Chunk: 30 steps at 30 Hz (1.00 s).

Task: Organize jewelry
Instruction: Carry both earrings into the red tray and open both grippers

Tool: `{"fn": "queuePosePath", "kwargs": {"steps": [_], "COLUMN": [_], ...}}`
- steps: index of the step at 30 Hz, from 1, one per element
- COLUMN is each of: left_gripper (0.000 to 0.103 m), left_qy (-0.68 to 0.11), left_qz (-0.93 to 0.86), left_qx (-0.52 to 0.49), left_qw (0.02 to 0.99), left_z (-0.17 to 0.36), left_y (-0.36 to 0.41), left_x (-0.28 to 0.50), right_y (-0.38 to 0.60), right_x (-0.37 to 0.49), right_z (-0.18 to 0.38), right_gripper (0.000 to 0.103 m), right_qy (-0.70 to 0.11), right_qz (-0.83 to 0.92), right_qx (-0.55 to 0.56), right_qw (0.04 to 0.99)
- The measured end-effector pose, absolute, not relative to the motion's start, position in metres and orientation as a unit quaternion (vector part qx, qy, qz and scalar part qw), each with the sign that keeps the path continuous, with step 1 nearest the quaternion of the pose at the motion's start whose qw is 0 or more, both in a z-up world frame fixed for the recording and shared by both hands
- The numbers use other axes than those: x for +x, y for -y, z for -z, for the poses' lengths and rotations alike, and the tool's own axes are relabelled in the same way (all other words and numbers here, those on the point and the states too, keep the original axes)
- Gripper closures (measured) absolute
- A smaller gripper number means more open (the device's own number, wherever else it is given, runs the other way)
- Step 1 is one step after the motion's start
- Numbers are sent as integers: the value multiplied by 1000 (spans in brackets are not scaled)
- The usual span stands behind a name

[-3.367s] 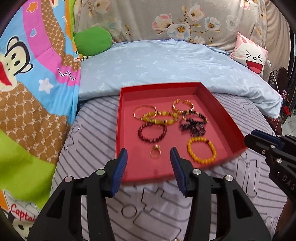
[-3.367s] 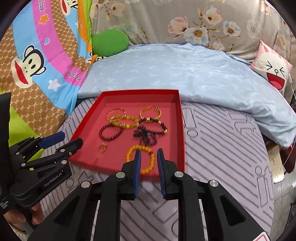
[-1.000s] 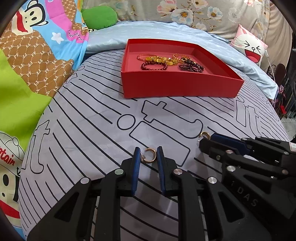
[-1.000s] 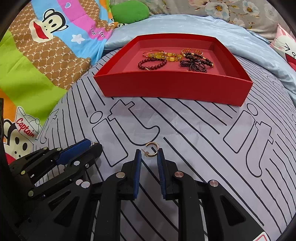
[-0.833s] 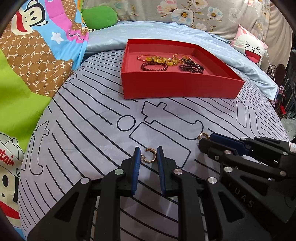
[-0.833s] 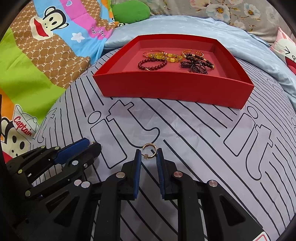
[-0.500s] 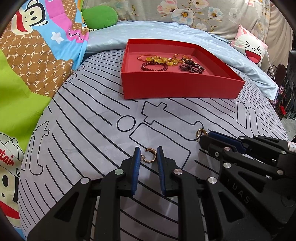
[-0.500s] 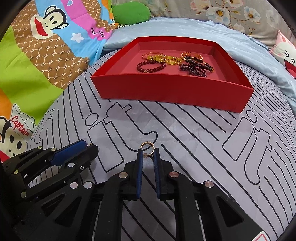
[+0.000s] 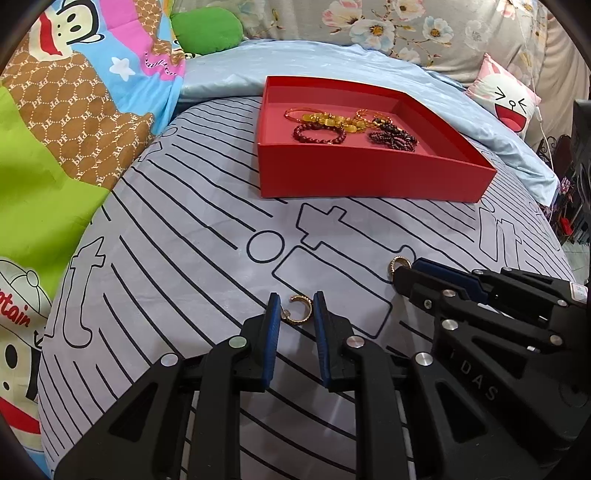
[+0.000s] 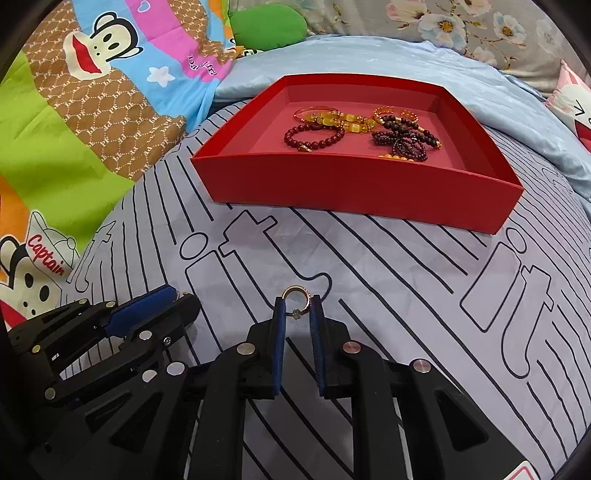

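A red tray (image 9: 369, 177) on the striped grey bedsheet holds several bead bracelets and gold bangles (image 9: 332, 123); it also shows in the right wrist view (image 10: 354, 188). My left gripper (image 9: 295, 308) has its fingers either side of a gold hoop earring (image 9: 297, 308) lying on the sheet, with small gaps to the pads. My right gripper (image 10: 295, 306) is shut on a second gold hoop earring (image 10: 295, 301), seen at its tips in the left wrist view (image 9: 399, 264). The left gripper also shows at lower left in the right wrist view (image 10: 184, 301).
A cartoon monkey blanket (image 9: 74, 129) lies to the left. A light blue quilt (image 9: 332, 62), a green cushion (image 9: 207, 31) and a pink face pillow (image 9: 509, 103) lie behind the tray. The bed edge drops off at right.
My right gripper has closed on its earring and lifted it slightly toward the tray. My left gripper has stayed around the other earring. Earlier, both grippers moved back from the tray.
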<state>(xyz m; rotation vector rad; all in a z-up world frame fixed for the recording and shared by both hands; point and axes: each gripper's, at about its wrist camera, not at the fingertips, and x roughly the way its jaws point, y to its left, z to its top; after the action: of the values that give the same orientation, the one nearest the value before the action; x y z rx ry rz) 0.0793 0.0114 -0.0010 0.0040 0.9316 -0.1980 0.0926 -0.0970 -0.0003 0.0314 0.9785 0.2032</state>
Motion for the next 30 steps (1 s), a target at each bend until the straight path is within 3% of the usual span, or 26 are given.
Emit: {"fn": "queuePosePath", "kwargs": {"steps": [11, 16, 19, 30], "left_gripper": [85, 85, 85, 85], "left_qy": [-446, -448, -449, -446], "left_qz": [84, 82, 82, 88], "left_qx": [-8, -7, -7, 1], "left_qw": [891, 890, 890, 891], "left_z": [-2, -1, 0, -5], "left_y": [-23, -24, -24, -16], "left_x": [81, 82, 82, 80], "right_y": [89, 85, 84, 101], "right_x": [96, 99, 98, 85], "right_z": [-4, 1, 2, -16], "right_gripper": [80, 81, 87, 87], "right_qy": [-462, -465, -462, -448], "right_qz": [-112, -100, -92, -86], "right_qx": [21, 6, -7, 10], "right_qw": [880, 879, 882, 890]}}
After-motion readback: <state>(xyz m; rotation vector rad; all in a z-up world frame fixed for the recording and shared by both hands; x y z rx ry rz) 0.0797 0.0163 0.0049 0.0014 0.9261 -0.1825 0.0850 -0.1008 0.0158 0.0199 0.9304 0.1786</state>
